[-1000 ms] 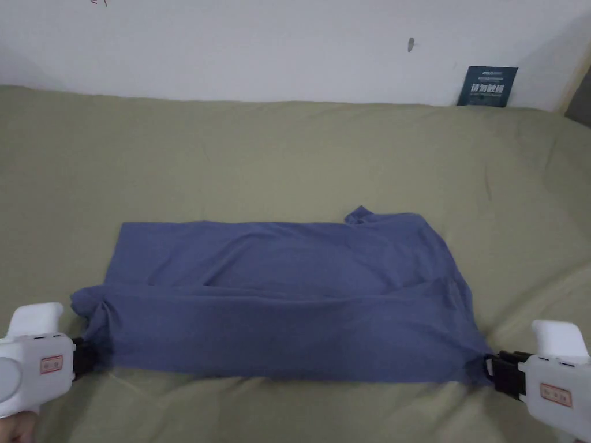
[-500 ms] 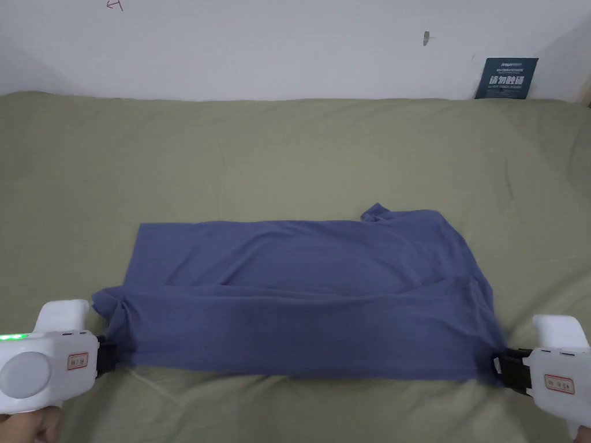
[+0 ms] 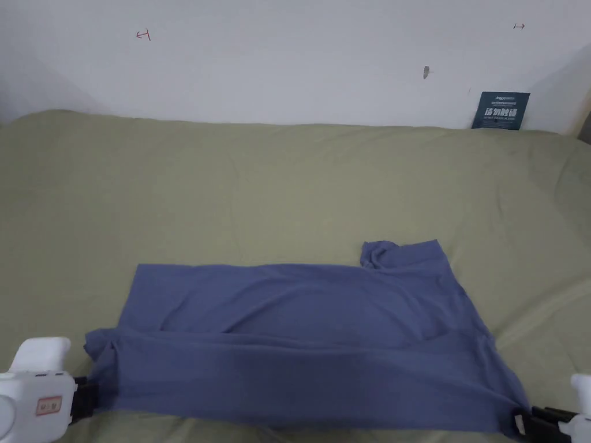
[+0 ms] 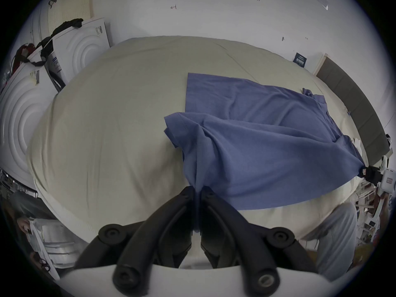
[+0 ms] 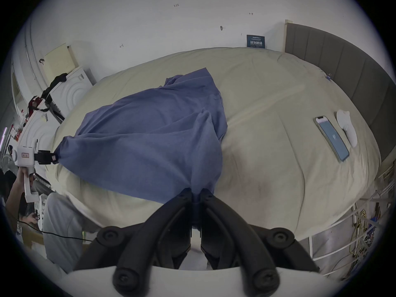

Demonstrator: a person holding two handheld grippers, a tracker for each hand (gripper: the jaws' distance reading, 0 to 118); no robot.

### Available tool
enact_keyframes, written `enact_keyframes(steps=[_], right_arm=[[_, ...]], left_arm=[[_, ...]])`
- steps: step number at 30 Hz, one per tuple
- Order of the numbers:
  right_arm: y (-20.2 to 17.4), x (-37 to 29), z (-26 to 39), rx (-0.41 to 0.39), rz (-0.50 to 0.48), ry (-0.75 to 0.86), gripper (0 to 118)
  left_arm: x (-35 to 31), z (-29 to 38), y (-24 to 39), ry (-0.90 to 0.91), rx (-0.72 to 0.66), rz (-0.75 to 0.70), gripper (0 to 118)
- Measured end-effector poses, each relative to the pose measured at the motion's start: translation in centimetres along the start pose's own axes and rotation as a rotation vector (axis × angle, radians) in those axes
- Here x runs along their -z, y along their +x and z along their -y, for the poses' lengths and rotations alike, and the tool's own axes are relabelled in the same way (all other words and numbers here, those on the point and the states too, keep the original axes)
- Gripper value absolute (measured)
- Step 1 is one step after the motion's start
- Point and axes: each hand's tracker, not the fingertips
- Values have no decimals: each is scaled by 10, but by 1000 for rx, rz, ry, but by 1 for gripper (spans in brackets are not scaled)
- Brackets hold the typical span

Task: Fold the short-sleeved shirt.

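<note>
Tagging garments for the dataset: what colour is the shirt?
Plain blue shirt, no pattern; the head view shows it best.

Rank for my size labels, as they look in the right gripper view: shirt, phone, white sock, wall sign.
1. shirt, by far the largest.
2. phone.
3. white sock, a little smaller than the phone; close, both lie side by side.
4. wall sign, smallest, though it is farthest off, so its look may mislead.
</note>
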Motion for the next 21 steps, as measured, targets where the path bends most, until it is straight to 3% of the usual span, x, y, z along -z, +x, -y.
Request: enact_keyframes(steps=[7, 8, 9, 10, 11, 12, 13, 14, 16, 18, 21], right_arm=[[-3, 0, 30, 27, -11, -47, 9], [-3, 1, 29, 34, -10, -43, 17], [-2, 1, 27, 46, -19, -27, 45], [-2, -2, 24, 51, -31, 17, 100], [-2, -4, 20, 53, -29, 34, 118], [-1, -5, 14, 56, -23, 38, 114], [-1, -15, 5, 65, -4, 147, 114], [-3, -20, -1, 60, -24, 121, 114], [-7, -18, -21, 54, -10, 109, 114], [-12, -4, -36, 39, 3, 153, 102], [-24, 13, -64, -14, 66, 200, 2]], left_arm=[[-4, 26, -16, -50, -38, 21, 4], [-3, 24, -15, -46, -40, 27, 7], [-3, 22, -15, -43, -41, 35, 20], [-4, 20, -17, -30, -37, 53, 72], [-7, 18, -18, -18, -41, 50, 109], [-10, 15, -17, -19, -39, 47, 118], [-12, 11, -18, -12, -39, 40, 117], [-23, 3, -18, 82, -55, 21, 117], [-28, -11, -9, 91, -55, 12, 116], [-29, -34, 0, 154, -54, 26, 103], [-7, -67, 7, 207, -38, 31, 0]])
